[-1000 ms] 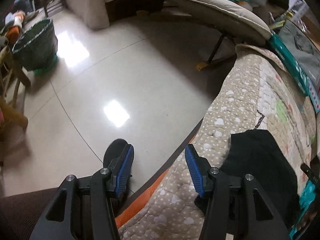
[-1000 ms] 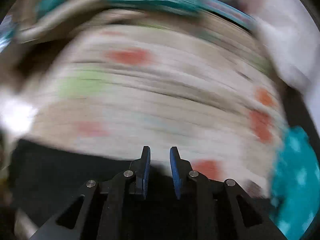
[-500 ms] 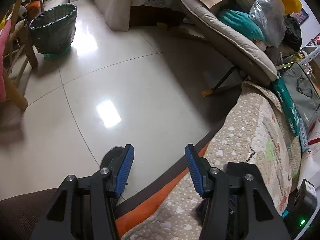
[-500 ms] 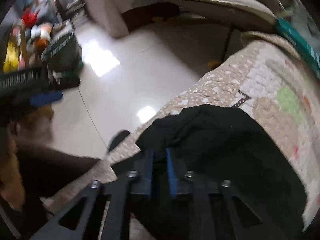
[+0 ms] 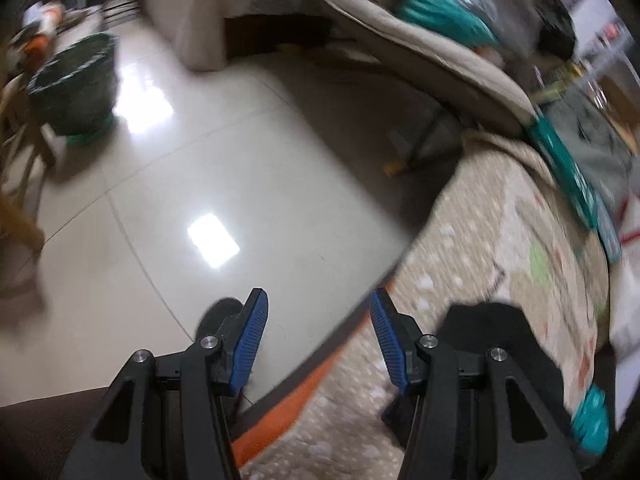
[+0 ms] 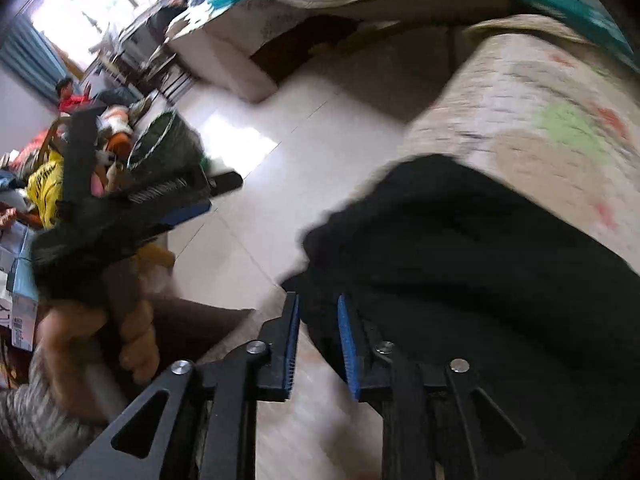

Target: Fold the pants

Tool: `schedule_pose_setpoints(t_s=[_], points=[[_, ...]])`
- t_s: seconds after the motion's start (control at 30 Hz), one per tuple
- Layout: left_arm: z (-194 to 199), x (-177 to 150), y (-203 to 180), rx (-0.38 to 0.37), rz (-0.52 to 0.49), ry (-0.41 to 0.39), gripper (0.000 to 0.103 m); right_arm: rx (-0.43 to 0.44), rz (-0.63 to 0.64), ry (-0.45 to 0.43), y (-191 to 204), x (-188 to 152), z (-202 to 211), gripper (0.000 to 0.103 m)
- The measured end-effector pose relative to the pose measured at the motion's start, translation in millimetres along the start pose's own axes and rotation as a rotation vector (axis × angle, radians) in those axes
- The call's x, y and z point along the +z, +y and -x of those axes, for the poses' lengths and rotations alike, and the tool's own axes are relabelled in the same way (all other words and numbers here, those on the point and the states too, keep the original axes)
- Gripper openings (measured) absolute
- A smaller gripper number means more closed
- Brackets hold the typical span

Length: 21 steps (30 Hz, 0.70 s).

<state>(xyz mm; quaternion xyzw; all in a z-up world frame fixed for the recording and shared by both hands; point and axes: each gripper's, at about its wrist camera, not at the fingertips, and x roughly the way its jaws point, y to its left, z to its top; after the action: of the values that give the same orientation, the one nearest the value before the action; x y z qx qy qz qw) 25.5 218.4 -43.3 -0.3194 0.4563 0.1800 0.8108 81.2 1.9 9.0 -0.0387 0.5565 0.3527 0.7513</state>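
Observation:
The black pants [image 6: 472, 248] lie bunched on a beige patterned bed cover [image 6: 552, 128]; they also show at lower right in the left wrist view [image 5: 500, 344]. My right gripper [image 6: 318, 320] is shut on a fold of the pants near the bed's edge. My left gripper [image 5: 318, 320] is open and empty, held over the bed's edge and the floor; it also shows at the left of the right wrist view [image 6: 120, 216], held in a hand. The frames are blurred.
A shiny tiled floor [image 5: 240, 168] lies left of the bed. A green mesh bin [image 5: 76, 88] stands at the far left by a wooden chair. A padded lounger [image 5: 420, 52] with bags stands behind. A dark shoe [image 5: 218, 316] is on the floor.
The right gripper has swung from facing the bed cover to facing the floor side, still pinching the pants. The left gripper has stayed open, its view shifting slightly.

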Motion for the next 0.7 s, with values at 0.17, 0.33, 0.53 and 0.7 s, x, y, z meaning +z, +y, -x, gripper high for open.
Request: schedule_pose_setpoints(t_s=[0.17,0.33,0.53,0.7], points=[[-21.5,-21.8,-32.5,-0.096,-0.102,0.112,0.052,-0.211,-0.192,-0.090,-104.5,-45.5,80.3,0.049],[-35.9,-42.1,-45.2,-0.178,-0.117,0.194,0.054,-0.291,-0.355,-0.148,-167.2,-69.7,118.2,0.049],[-40.6,-51.3,-39.4,-0.167,-0.054,0.190,0.066,-0.209,-0.336,-0.128,-166.7,-50.0,98.6,0.049],[-28.8,-54.1,-31.2,-0.187,-0.018,0.160,0.066,-0.119,-0.166,-0.065,-103.6,11.3,42.6,0.049]])
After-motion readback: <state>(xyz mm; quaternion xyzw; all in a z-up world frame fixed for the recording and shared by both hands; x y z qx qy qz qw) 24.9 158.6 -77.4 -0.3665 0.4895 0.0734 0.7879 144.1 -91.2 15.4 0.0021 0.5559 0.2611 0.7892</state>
